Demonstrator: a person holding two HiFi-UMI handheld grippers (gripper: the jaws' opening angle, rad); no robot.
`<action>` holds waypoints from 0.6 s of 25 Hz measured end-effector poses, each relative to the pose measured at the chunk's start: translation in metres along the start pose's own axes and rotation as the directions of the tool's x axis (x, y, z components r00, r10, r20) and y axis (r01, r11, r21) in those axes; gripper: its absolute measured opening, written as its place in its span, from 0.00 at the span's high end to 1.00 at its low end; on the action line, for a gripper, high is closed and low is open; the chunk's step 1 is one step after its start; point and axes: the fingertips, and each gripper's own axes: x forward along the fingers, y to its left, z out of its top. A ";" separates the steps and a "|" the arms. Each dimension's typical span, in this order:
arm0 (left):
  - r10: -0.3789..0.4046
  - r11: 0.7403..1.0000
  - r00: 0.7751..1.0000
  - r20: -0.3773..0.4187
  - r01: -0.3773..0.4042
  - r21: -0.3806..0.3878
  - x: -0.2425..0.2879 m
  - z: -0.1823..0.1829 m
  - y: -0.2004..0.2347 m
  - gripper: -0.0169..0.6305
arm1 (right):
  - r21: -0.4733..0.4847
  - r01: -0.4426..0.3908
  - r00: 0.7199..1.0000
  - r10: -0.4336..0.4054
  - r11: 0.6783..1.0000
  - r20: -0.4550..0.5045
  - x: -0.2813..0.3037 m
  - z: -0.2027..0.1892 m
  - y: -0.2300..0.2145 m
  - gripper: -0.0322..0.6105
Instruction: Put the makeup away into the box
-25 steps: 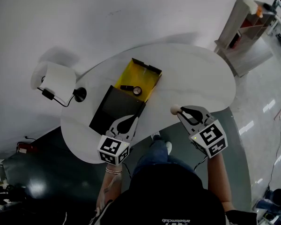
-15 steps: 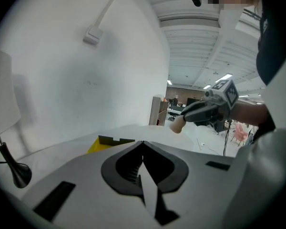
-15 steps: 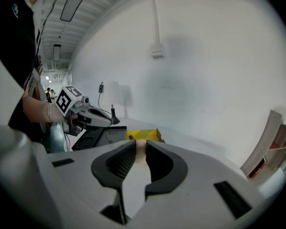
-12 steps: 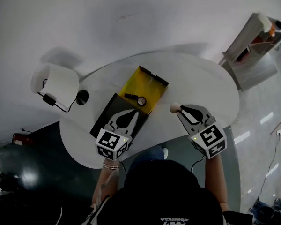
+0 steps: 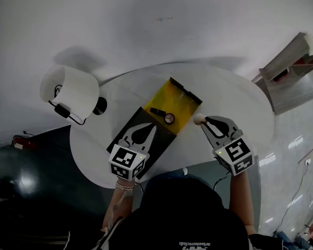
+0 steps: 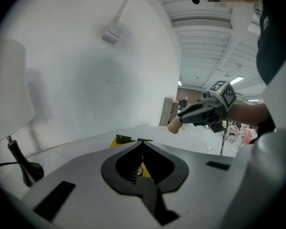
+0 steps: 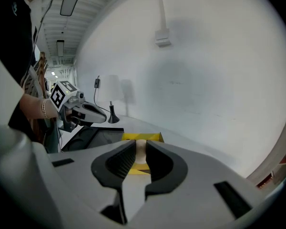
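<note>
Now, the right tongs [image 5: 205, 120] are clamped on a beige sponge [image 5: 199, 119] that sticks out past their tips; in the right gripper view the sponge [image 7: 140, 151] fills the narrow gap between the jaws, with a pad pressed on either side; the left gripper view shows the right tongs [image 6: 183, 119] and the sponge [image 6: 174, 126] raised clear of the white table [image 5: 224, 92].

The yellow box [image 5: 185, 90] lies just left of the sponge and a little ahead of the right tongs; the sponge hangs beside the box's right wall, not over its inside; from the right tongs the box [image 7: 142, 137] shows straight ahead beyond the jaws.

The left tongs [image 5: 150, 127] have their jaws together, tips meeting, with nothing between them [image 6: 143, 143]; they hover over the black lid [image 5: 161, 139], which lies flat against the near end of the box; the box itself sits just ahead of their tips.

Inside the box, ahead of the left tongs and left of the sponge, lie a dark stick [image 5: 157, 111] and a round compact [image 5: 169, 119], close together; whether they touch I cannot tell.

Well to the left of the left tongs stands a white lamp [image 5: 73, 90] near the table's edge.
</note>
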 end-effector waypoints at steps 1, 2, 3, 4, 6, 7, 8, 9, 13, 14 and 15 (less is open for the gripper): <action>0.006 1.000 1.000 0.002 -0.006 -0.009 -0.001 -0.001 0.004 0.95 | -0.006 0.001 1.000 -0.001 1.000 -0.007 0.004 0.002 -0.002 0.83; 0.010 1.000 1.000 0.004 -0.010 -0.017 -0.002 -0.002 0.007 0.95 | -0.011 0.004 1.000 -0.004 1.000 -0.013 0.008 0.003 -0.004 0.83; 0.013 1.000 1.000 0.004 -0.013 -0.024 -0.003 -0.004 0.010 0.95 | -0.016 0.006 1.000 -0.006 1.000 -0.019 0.011 0.004 -0.006 0.83; 0.015 0.999 1.000 0.004 -0.015 -0.029 -0.004 -0.006 0.013 0.95 | -0.020 0.008 1.000 -0.008 1.000 -0.023 0.015 0.005 -0.008 0.83; 0.022 0.999 1.000 0.001 -0.022 -0.035 -0.005 -0.011 0.018 0.95 | -0.031 0.009 0.999 -0.010 0.999 -0.031 0.022 0.006 -0.012 0.83; 0.027 0.999 1.000 -0.001 -0.027 -0.039 -0.006 -0.012 0.020 0.95 | -0.040 0.009 0.999 -0.011 0.999 -0.035 0.025 0.005 -0.013 0.83; 0.034 0.998 0.999 -0.002 -0.034 -0.045 -0.006 -0.014 0.022 0.95 | -0.047 0.009 0.999 -0.011 0.999 -0.041 0.027 0.004 -0.015 0.83; 0.043 0.998 0.999 -0.002 -0.043 -0.054 -0.006 -0.015 0.023 0.95 | -0.053 0.007 0.999 -0.010 0.999 -0.049 0.029 0.003 -0.016 0.83; 0.074 0.994 0.997 0.013 -0.073 -0.083 -0.009 -0.013 0.022 0.95 | -0.055 -0.008 0.997 0.004 0.998 -0.072 0.036 0.000 -0.025 0.83; 0.082 0.993 0.997 0.017 -0.080 -0.086 -0.009 -0.013 0.022 0.95 | -0.056 -0.012 0.997 0.008 0.998 -0.076 0.038 0.000 -0.028 0.83; 0.090 0.992 0.996 0.018 -0.088 -0.089 -0.009 -0.013 0.022 0.95 | -0.060 -0.017 0.997 0.012 0.998 -0.079 0.042 -0.001 -0.031 0.83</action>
